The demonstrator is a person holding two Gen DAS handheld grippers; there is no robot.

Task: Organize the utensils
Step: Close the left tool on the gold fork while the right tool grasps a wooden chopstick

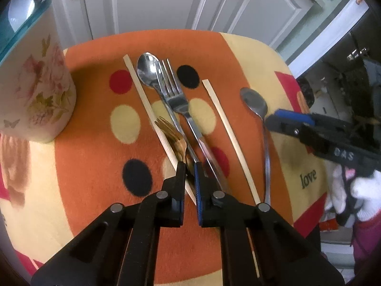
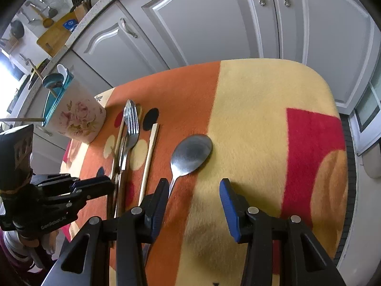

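My left gripper is shut on the handle of a gold fork lying on the patterned cloth. Beside it lie a silver spoon, a silver fork and two wooden chopsticks; one chopstick lies left of the gold fork. A smaller silver spoon lies to the right. In the right wrist view my right gripper is open, just behind that spoon's bowl, its left finger by the handle. The floral holder stands at the left.
The floral holder has a teal rim and holds some utensils. Grey cabinet doors stand behind the table. The cloth's far edge drops off near the cabinets. A gloved hand holds the right gripper.
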